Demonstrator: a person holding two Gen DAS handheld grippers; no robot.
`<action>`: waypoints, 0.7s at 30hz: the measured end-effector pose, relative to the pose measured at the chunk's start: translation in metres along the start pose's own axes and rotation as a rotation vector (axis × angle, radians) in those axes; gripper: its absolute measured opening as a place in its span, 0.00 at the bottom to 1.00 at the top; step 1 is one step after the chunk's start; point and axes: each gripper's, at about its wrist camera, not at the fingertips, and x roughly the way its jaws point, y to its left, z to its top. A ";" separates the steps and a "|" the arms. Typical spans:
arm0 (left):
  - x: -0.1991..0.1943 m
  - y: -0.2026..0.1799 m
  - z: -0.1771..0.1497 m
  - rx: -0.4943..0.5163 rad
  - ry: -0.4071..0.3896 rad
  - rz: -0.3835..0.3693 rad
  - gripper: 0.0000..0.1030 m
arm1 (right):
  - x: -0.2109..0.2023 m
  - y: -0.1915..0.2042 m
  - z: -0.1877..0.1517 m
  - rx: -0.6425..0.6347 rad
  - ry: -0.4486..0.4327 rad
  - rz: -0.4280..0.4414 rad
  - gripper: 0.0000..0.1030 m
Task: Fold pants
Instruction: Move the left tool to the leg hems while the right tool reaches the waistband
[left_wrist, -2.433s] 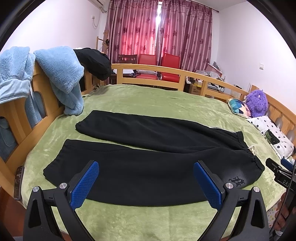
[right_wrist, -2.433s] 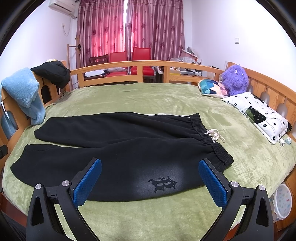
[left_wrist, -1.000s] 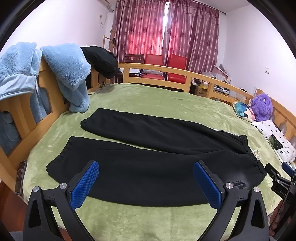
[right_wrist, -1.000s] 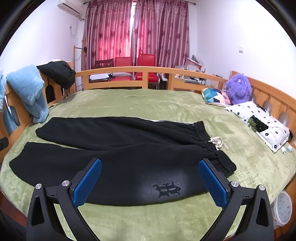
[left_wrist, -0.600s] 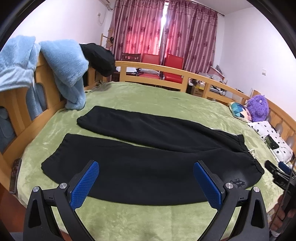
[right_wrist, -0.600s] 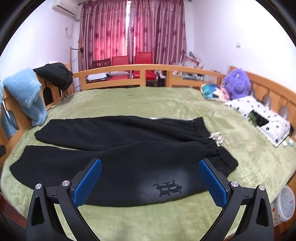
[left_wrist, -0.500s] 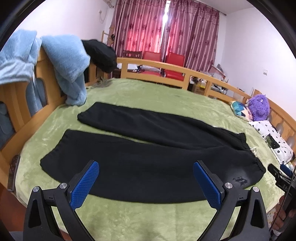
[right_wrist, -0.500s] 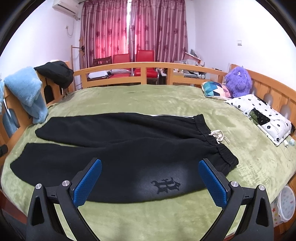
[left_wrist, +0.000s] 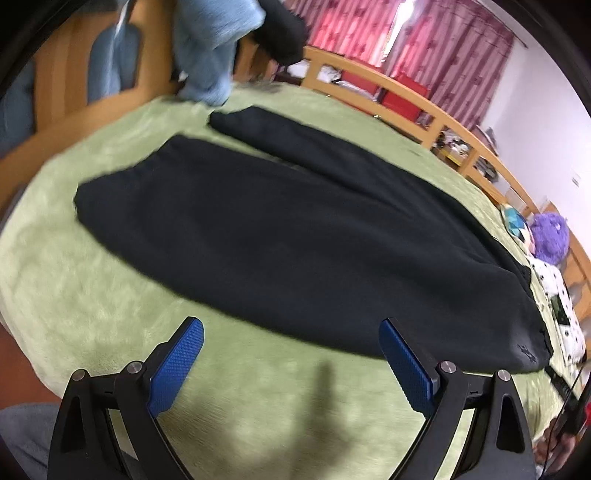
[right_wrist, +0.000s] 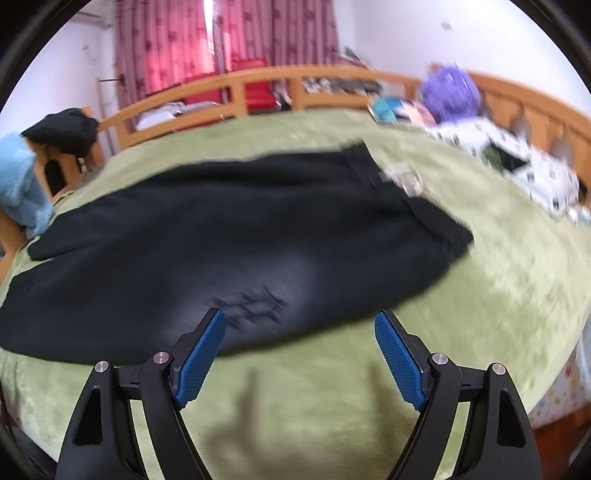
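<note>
Black pants (left_wrist: 295, 236) lie flat on a green blanket (left_wrist: 92, 295), both legs spread out side by side, cuffs at the left and waistband at the right. In the right wrist view the pants (right_wrist: 229, 236) show a dark logo and a white drawstring (right_wrist: 406, 179) at the waist. My left gripper (left_wrist: 291, 332) hovers low over the near edge of the front leg, its jaws closing with only blanket between them. My right gripper (right_wrist: 299, 321) hangs by the logo at the near hem, jaws closing, nothing pressed between the blue pads.
A wooden bed rail (left_wrist: 406, 99) rings the bed. Blue towels (left_wrist: 210, 44) and a black garment (right_wrist: 62, 129) hang on the left rail. A purple plush (right_wrist: 450, 92) and a spotted pillow (right_wrist: 517, 166) sit at the right. Red chairs and curtains stand behind.
Both grippers have dropped toward the bed and tilted downward, so the pants fill the views. Both pairs of jaws have narrowed a little, the right more than the left.
</note>
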 end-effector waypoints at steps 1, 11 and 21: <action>0.005 0.005 -0.001 -0.016 0.007 0.004 0.93 | 0.006 -0.008 -0.003 0.027 0.016 -0.005 0.80; 0.045 0.022 0.016 -0.114 -0.009 0.003 0.91 | 0.032 -0.053 -0.004 0.323 0.033 0.073 0.81; 0.070 0.021 0.038 -0.170 -0.020 0.010 0.67 | 0.080 -0.042 0.036 0.312 0.072 0.060 0.82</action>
